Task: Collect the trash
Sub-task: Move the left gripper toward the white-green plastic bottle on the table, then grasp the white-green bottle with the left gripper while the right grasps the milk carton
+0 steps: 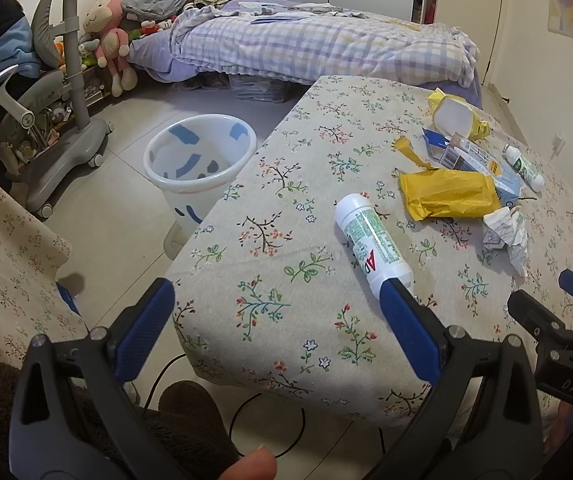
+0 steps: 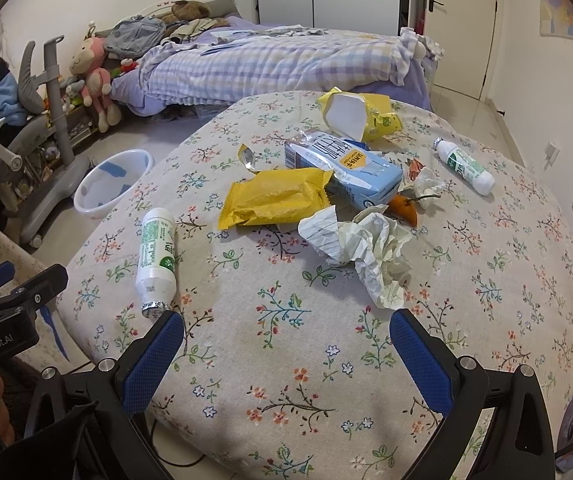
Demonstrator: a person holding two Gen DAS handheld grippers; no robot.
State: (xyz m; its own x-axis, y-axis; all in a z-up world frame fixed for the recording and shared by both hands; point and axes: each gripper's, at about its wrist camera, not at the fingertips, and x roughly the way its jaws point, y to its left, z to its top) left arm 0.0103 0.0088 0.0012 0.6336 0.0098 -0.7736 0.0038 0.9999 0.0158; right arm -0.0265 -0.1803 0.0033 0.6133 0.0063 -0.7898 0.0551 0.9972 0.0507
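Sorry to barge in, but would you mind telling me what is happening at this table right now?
A person holding a gripper in each hand is about to clear trash off the floral-cloth table. Both the left gripper and the right gripper are open and hold nothing. On the table lie two white bottles, one near and one far, a yellow wrapper, crumpled paper, a blue bag and a yellow carton. The white bin stands on the floor beside the table.
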